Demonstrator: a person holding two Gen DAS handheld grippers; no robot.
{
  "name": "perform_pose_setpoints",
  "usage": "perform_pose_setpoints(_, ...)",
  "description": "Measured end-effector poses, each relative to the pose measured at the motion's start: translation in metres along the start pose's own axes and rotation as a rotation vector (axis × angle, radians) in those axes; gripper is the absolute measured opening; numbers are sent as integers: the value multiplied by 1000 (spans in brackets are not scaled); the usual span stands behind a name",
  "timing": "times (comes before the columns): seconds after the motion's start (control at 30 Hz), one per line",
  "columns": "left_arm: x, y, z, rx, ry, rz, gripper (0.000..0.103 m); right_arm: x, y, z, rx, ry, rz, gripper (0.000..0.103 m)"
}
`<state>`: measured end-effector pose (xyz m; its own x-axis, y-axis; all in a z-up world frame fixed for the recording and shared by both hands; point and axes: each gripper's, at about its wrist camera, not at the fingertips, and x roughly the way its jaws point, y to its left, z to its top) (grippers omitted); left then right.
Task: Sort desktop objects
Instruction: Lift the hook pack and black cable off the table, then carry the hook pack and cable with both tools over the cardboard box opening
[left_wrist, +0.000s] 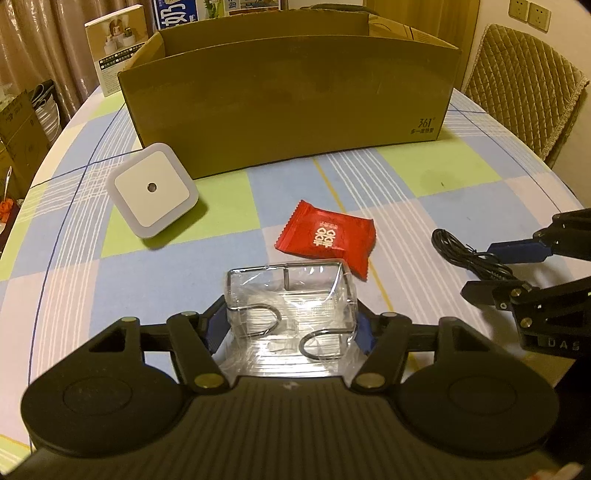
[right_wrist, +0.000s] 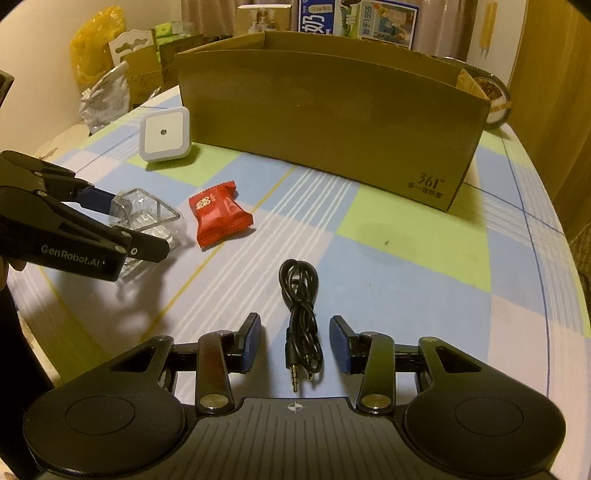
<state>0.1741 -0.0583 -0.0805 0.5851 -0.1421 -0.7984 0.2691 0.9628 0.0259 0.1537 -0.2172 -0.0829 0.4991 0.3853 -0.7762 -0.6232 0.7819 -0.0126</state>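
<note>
My left gripper (left_wrist: 291, 325) is shut on a clear plastic holder with a wire frame (left_wrist: 291, 299), its blue pads against both sides, low over the table; the holder also shows in the right wrist view (right_wrist: 147, 214). My right gripper (right_wrist: 295, 343) is open, its pads on either side of a coiled black audio cable (right_wrist: 301, 306) lying on the table; the cable also shows in the left wrist view (left_wrist: 469, 254). A red candy packet (left_wrist: 327, 236) lies just beyond the holder. A white square night light (left_wrist: 153, 188) lies to the left. A large open cardboard box (left_wrist: 288, 103) stands behind.
The round table has a checked cloth (left_wrist: 424, 177). A quilted chair (left_wrist: 528, 81) stands at the right. Product boxes (left_wrist: 114, 44) stand behind the cardboard box, and bags and cartons (right_wrist: 110, 74) lie off the table's left side.
</note>
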Motion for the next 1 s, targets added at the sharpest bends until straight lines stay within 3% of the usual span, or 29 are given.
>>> perform_pose_setpoints(0.07, 0, 1, -1, -9, 1, -4, 61, -1, 0, -1, 11, -4, 4, 15)
perform_pose_setpoints(0.13, 0, 1, 0, -14, 3, -6, 61, -2, 2, -1, 2, -2, -9, 12)
perform_pose_setpoints(1.0, -71, -16, 11, 7, -112, -14, 61, -71, 20, 9, 50, -123, -46, 11)
